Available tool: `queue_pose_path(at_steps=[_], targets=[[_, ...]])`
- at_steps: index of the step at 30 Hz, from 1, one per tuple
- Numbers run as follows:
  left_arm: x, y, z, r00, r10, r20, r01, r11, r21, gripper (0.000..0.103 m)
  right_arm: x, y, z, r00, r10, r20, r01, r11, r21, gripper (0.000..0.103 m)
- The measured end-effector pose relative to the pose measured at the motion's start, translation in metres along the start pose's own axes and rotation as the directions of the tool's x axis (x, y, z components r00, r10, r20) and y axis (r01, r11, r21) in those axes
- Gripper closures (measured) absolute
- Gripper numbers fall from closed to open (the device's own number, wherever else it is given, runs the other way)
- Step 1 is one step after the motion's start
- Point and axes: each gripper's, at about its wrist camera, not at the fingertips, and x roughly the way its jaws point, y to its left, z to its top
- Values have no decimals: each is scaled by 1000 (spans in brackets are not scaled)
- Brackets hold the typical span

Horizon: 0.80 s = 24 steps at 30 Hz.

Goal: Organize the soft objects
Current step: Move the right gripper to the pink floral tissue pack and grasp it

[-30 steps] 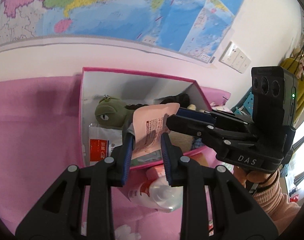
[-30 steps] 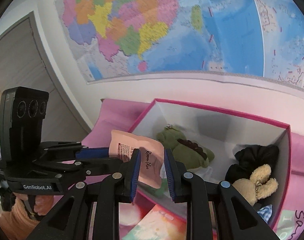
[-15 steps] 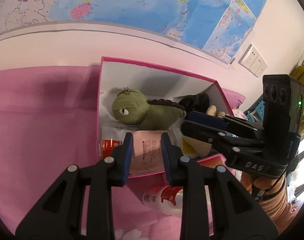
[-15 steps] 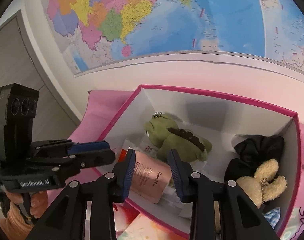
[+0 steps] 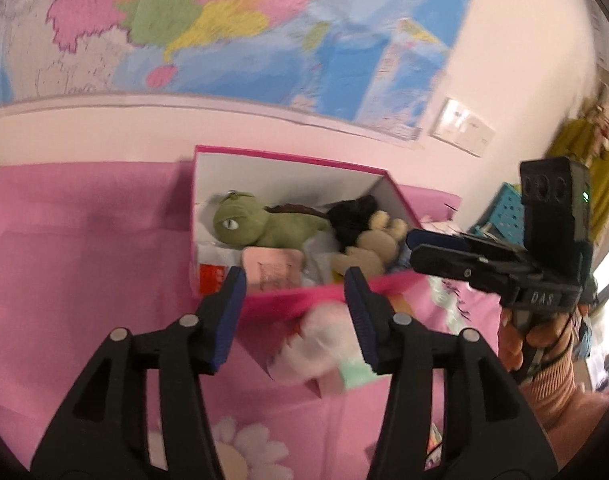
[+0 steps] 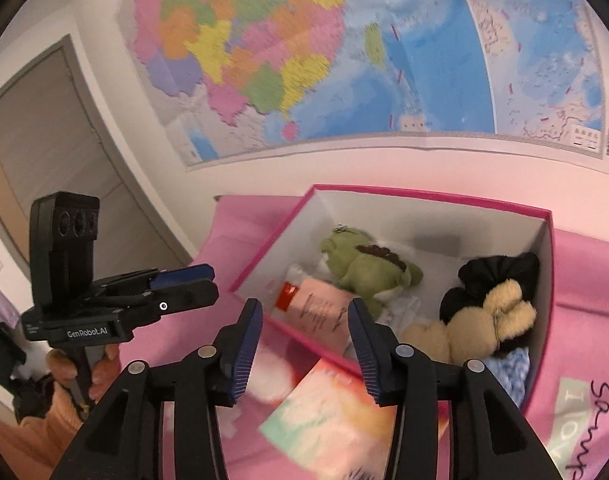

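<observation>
A pink-rimmed white box (image 5: 288, 300) (image 6: 424, 194) stands on a pink cloth. In it lie a green plush (image 5: 260, 226) (image 6: 364, 264), a black soft item (image 5: 352, 216) (image 6: 492, 276), a tan plush rabbit (image 5: 372, 248) (image 6: 484, 320) and a pink pouch (image 5: 272, 270) (image 6: 320, 314). My left gripper (image 5: 295, 316) is open and empty in front of the box's near wall. My right gripper (image 6: 304, 336) is open and empty above the box's near left edge. Each gripper shows in the other's view, the left (image 6: 184, 284) and the right (image 5: 436, 248).
In front of the box lie a blurred white and pink soft item (image 5: 324, 344) and a colourful packet (image 6: 328, 412). A map (image 6: 344, 48) hangs on the wall behind. A door (image 6: 44, 160) is at the left and a blue basket (image 5: 504, 212) at the right.
Both grippers have let go of the pink pouch, which now lies in the box. Both jaws have opened wide and both grippers have drawn back from the box.
</observation>
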Motion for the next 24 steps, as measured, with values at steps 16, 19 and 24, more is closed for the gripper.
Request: queue_pose_path(at_steps=[16,19,24], targets=[[-15,-46,-93,974,-157,-161,169,983,65,30,-63,5,-89,998,21,-57,-19,999,32,49],[-6,-51,-109,957,-192,-216,206,977,46,30,-62,0,-109,995,20,-102,-14,998,61,49],[8,-61,-133,925,-227,-304,245,969,22,30,-51,-4,-145,979,34,-199,-14,994,106,49]])
